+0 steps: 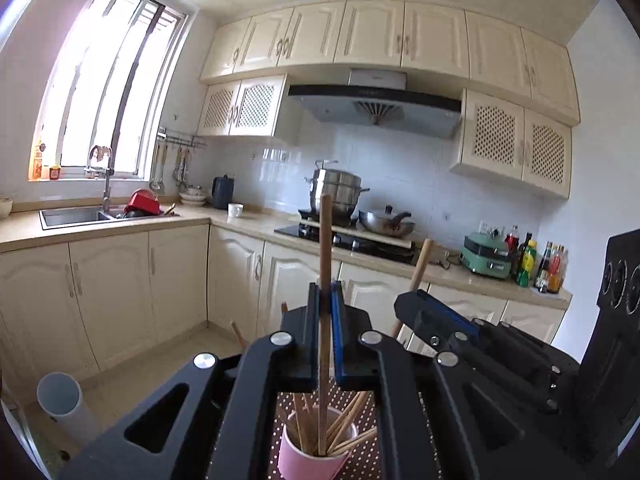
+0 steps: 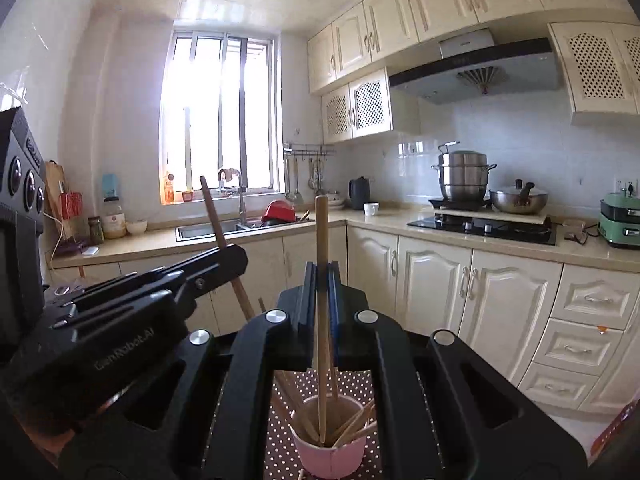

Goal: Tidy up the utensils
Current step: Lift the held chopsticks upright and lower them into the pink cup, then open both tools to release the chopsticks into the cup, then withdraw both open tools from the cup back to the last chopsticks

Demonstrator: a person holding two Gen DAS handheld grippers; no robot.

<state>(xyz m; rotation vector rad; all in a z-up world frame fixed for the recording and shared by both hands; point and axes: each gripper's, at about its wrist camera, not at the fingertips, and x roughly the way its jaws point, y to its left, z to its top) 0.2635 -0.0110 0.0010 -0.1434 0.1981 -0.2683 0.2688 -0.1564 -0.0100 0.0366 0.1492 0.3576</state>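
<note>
Left gripper [image 1: 325, 300] clamped tight on one wooden chopstick [image 1: 325, 248], a slim round stick running near vertical up the centre of the left wrist frame, upper end against the stove area, lower end down inside the pink cup [image 1: 310, 454] at bottom centre. Right gripper [image 2: 323, 280] likewise pinched shut on a second wooden chopstick [image 2: 321, 240], paler wood, long axis upright, top end blunt and rounded, bottom end in the same cup [image 2: 330, 452]. In the right wrist view the left gripper's stick [image 2: 220, 224] leans with its top toward upper left; in the left wrist view the right gripper's stick [image 1: 420, 268] leans with its top toward upper right. Cup is matte pink, cylindrical, with more chopsticks fanned loosely inside, mostly tilted to the right. It stands on a dark brown cloth with white polka dots [image 2: 352, 384]. Gripper bodies are matte black with silver round bolts, blue pads on the inner finger faces. Background is cream panelled cabinets, a steel stacked steamer pot [image 1: 335, 194] on the black hob, a steel sink [image 1: 76, 216] at the left, glossy white tile. A white plastic tube [image 1: 66, 406] sits lower left in the left wrist view.
</note>
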